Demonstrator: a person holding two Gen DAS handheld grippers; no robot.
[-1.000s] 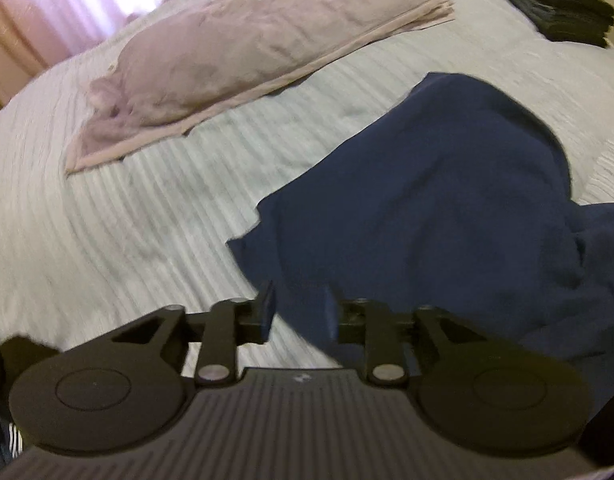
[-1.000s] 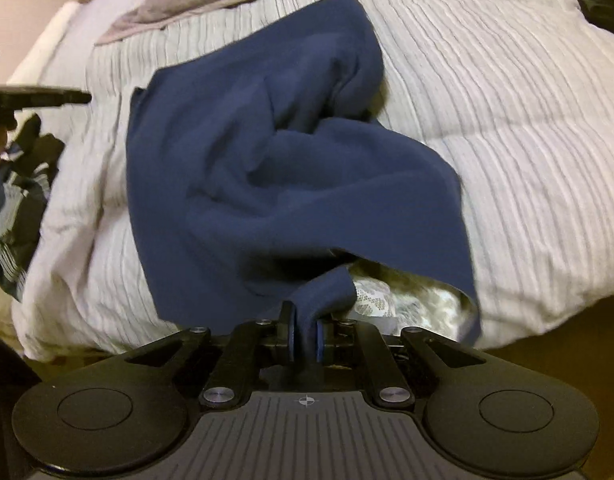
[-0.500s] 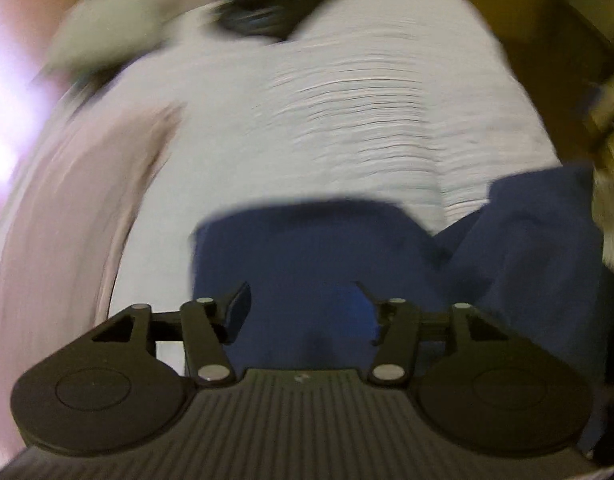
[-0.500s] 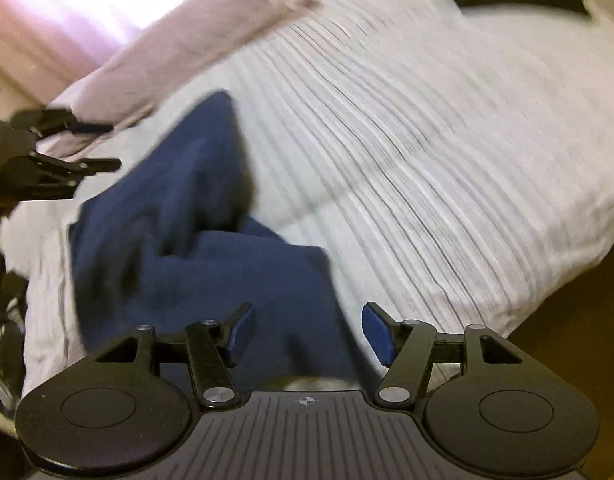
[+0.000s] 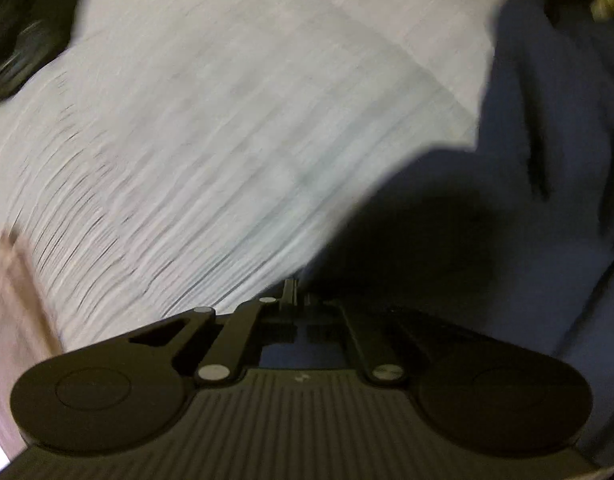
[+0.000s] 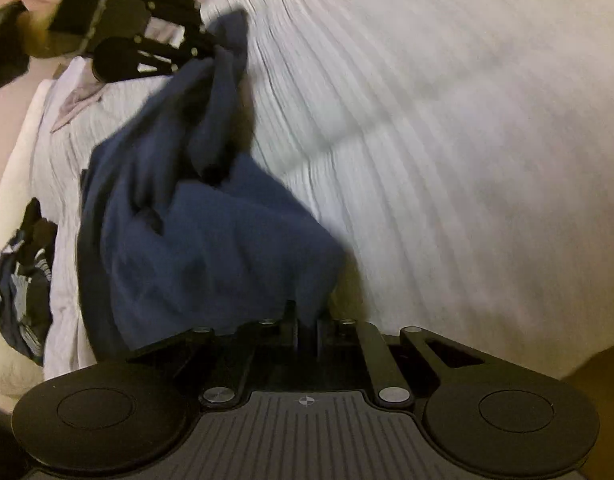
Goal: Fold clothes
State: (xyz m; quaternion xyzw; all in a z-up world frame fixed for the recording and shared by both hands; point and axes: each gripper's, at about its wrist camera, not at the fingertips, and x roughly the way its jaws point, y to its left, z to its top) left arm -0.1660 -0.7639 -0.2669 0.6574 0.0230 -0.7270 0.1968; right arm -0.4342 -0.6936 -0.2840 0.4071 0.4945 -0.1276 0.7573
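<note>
Both grippers are clamped on the same navy garment (image 6: 211, 240): the right gripper (image 6: 307, 326) has its fingers drawn together on a near corner of the cloth, which comes up between them at the bottom of its view, and the left gripper (image 5: 295, 300) has its fingers drawn together too, with dark cloth lying right at their tips. Seen from the right wrist, the left gripper (image 6: 211, 50) sits at the upper left, pinching the far end of the garment so that the fabric runs in a bunched, twisted band from it down to the wider, rumpled mass near the right gripper. Largest in both views is the bed (image 6: 447, 140), covered in a pale ribbed bedspread (image 5: 227, 140) that is blurred with motion. The garment lies on its left part in the right wrist view and fills the right side (image 5: 527, 220) of the left wrist view. A pinkish pillow (image 6: 73, 102) shows in small part just below the left gripper. Off the left edge of the bed hangs a dark blue and white striped item (image 6: 19, 300). A dark blurred heap (image 5: 23, 32) sits at the upper left of the left wrist view; what it is I cannot tell.
</note>
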